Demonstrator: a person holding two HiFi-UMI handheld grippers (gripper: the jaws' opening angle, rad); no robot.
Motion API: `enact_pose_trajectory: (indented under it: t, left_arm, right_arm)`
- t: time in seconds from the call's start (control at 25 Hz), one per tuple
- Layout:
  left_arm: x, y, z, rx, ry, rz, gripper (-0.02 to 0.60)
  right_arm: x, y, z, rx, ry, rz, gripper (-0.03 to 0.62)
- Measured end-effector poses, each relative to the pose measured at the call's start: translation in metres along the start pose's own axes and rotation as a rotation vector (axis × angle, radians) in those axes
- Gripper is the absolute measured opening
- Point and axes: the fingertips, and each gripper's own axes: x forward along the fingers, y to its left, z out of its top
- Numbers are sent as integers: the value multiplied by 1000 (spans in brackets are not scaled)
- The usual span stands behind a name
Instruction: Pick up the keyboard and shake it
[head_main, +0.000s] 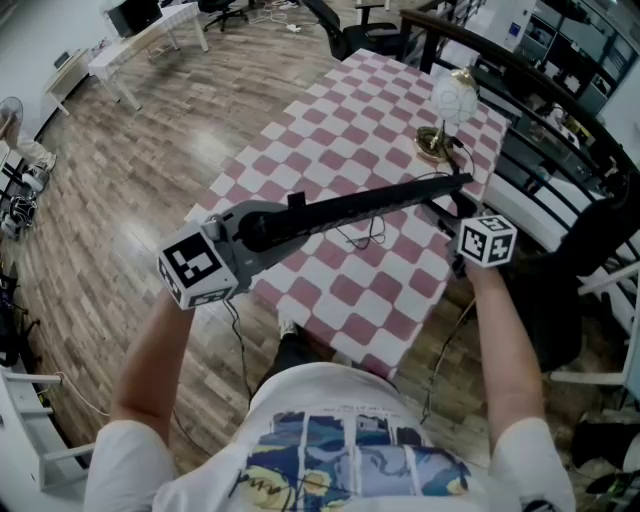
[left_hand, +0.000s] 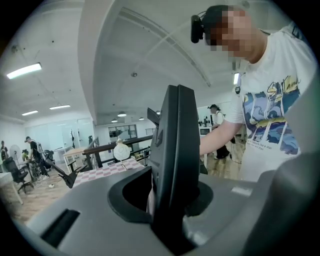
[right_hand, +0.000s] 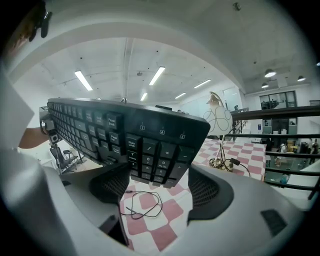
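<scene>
Keyboard (head_main: 350, 208) is up in the air over the checkered table (head_main: 340, 120), held tilted near its front edge. The left gripper (head_main: 255, 228) is clamped on one end and the right gripper (head_main: 458, 205) is pinching the numpad end. A thin cable (head_main: 365, 236) lies on the cloth underneath, with a lamp (head_main: 450, 100) by the far edge.
</scene>
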Motion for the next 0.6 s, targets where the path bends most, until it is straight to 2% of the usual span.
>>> enact_pose_trajectory:
  t: [0.12,0.32,0.6]
  left_arm:
    - [1,0,7,31,4,-3,87]
    - [4,-4,15,22,7,20,87]
    - [6,-9,21,85,16,25,87]
  right_arm:
    - [-1,0,4,2,-6,-2,365]
    - [0,-2,8,2,-13,-8,366]
    - [0,-4,9,6,-8,-20,367]
